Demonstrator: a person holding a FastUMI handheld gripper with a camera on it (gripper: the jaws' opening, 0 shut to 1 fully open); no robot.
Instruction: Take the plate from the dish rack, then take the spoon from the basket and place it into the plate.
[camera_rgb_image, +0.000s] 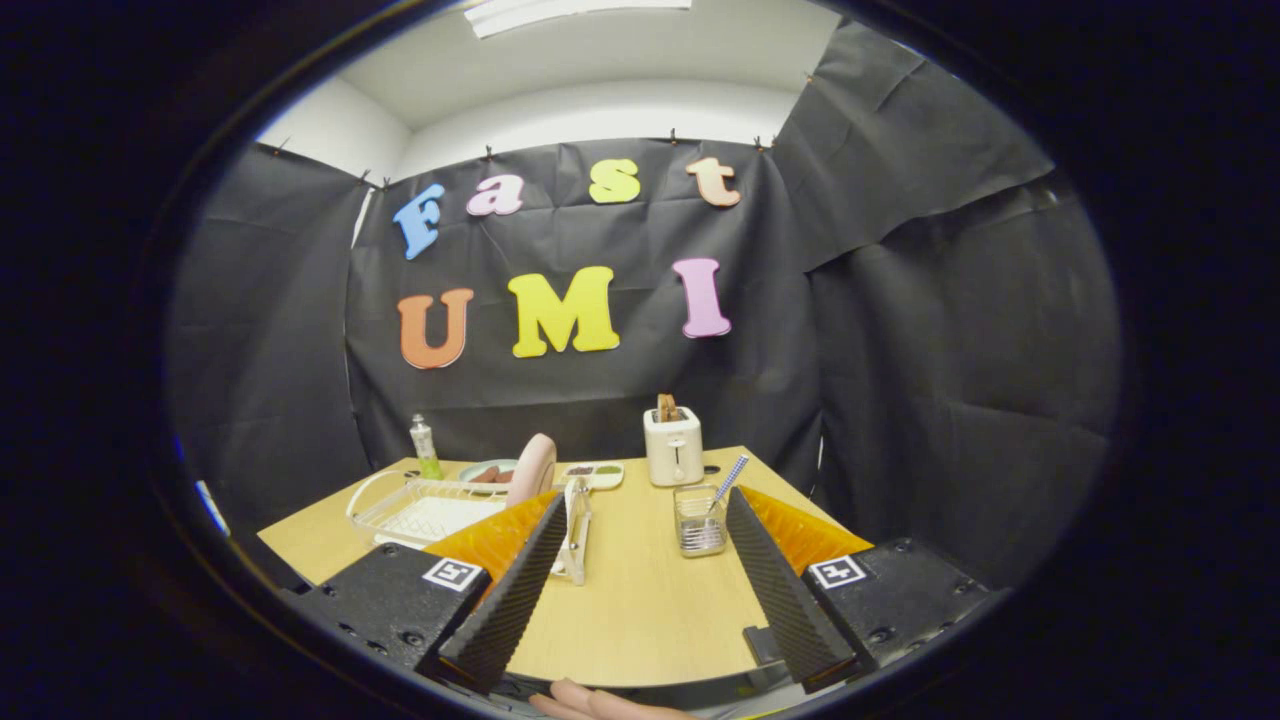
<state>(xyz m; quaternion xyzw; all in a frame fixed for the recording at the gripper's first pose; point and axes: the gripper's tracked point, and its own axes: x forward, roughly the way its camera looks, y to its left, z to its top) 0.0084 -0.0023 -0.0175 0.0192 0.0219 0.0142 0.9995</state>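
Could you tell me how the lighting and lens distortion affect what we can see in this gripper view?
Gripper view: even overhead light, no glare on the table; fisheye bends the table edges; the plate in the dish rack and the spoon in the basket look small but sharp; the open gripper looms large.

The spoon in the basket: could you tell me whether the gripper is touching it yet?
Apart. In the gripper view the open gripper has bare table between its fingers, and the spoon stands in the basket ahead, untouched.
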